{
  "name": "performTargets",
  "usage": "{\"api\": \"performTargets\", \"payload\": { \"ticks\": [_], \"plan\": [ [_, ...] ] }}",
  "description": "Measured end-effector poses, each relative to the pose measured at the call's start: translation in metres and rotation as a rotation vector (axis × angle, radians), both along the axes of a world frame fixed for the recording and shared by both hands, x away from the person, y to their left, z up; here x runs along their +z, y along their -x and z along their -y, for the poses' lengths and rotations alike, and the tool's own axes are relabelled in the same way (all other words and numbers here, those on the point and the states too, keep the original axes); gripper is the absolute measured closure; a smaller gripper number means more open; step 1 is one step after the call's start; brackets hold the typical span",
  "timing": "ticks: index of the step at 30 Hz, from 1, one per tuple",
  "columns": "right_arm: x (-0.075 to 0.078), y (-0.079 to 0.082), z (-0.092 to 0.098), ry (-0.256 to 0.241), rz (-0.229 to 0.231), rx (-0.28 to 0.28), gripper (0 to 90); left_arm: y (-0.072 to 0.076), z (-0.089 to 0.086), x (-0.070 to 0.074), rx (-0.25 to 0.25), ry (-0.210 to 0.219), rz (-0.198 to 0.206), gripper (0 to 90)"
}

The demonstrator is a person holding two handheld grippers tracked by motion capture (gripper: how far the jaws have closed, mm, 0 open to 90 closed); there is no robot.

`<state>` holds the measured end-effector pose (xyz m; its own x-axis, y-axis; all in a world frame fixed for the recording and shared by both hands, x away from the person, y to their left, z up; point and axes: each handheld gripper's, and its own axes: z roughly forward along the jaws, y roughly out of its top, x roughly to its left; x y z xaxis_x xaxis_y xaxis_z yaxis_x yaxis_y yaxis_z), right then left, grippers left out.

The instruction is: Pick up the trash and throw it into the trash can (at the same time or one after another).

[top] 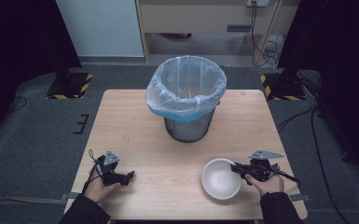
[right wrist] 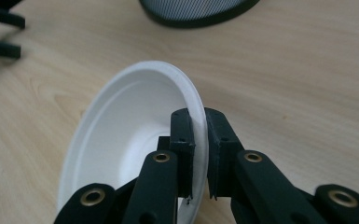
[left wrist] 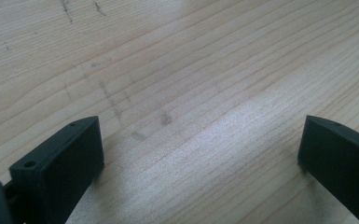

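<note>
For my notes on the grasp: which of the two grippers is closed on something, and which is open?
The right gripper is closed, pinching the white bowl's rim. The left gripper is open, jaws wide apart over bare table.

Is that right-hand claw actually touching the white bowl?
Touching. The right gripper view shows the right gripper with its jaws closed on the white bowl's rim.

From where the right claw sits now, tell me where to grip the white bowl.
Grip the thin rim of the bowl on its right side, coming in from the right. The right claw already pinches it there, one jaw inside the wall and one outside; the rim is the only thin edge.
</note>
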<state>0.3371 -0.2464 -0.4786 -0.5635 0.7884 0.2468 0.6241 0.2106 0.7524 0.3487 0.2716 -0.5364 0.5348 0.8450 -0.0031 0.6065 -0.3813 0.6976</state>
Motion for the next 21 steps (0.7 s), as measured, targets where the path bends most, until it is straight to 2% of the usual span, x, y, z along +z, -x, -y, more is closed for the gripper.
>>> {"api": "performTargets", "payload": {
  "ticks": [4, 12, 16, 21],
  "plan": [
    [0.006, -0.001, 0.007, -0.013, 0.046, -0.044, 83.7, 0.000, 0.000, 0.000, 0.000, 0.000, 0.000, 0.0],
    [0.016, -0.002, 0.014, -0.044, 0.108, -0.094, 83.7, 0.000, 0.000, 0.000, 0.000, 0.000, 0.000, 0.0],
    [0.025, -0.002, 0.020, -0.078, 0.160, -0.133, 83.7, 0.000, 0.000, 0.000, 0.000, 0.000, 0.000, 0.0],
    [0.038, 0.000, 0.029, -0.155, 0.245, -0.207, 83.8, 0.000, 0.000, 0.000, 0.000, 0.000, 0.000, 0.0]
  ]
}}
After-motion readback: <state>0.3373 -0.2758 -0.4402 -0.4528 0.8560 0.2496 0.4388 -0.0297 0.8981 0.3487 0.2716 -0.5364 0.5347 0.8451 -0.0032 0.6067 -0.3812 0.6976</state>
